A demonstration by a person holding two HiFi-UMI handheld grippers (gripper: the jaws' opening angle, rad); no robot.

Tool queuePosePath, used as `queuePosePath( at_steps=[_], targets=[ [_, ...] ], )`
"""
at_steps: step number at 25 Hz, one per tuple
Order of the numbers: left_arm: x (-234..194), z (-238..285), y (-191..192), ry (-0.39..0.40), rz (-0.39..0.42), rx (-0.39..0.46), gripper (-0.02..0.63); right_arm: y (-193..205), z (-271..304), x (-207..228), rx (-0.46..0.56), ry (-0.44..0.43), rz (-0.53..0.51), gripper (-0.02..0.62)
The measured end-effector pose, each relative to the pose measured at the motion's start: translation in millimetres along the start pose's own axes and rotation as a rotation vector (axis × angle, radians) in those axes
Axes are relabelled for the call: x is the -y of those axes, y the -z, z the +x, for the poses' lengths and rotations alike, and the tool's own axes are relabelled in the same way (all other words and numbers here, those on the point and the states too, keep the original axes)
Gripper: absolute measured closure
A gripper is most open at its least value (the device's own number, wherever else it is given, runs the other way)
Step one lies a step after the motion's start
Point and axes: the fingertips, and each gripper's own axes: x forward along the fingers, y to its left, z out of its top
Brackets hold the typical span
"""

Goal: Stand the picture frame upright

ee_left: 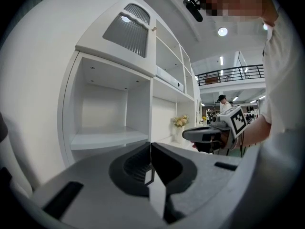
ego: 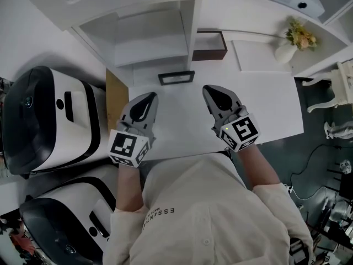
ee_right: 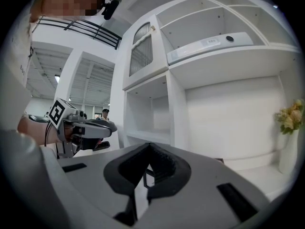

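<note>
The dark picture frame (ego: 176,77) is at the far side of the white table (ego: 276,109), just in front of the shelf unit. Between the right gripper's jaws its outline (ee_right: 143,174) shows as a raised rectangle, so it seems to stand up from the table. My left gripper (ego: 148,98) and right gripper (ego: 212,90) hover side by side over the table's near half, both short of the frame. Each is shut with nothing in it. The left gripper view looks along its closed jaws (ee_left: 151,148) and catches the right gripper (ee_left: 209,135) off to the side.
A white shelf unit (ego: 149,32) rises behind the frame. A brown box (ego: 209,46) and a vase of flowers (ego: 295,40) stand at the back right. Two white-and-black machines (ego: 49,120) crowd the left side, next to a wooden board (ego: 116,98).
</note>
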Motion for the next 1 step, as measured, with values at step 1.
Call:
queuePosePath(
  at_steps=[1],
  targets=[
    [-0.2, 0.2, 0.6, 0.002, 0.002, -0.004, 0.603, 0.8, 0.4, 0.1, -0.001, 0.005, 0.002, 0.581]
  ],
)
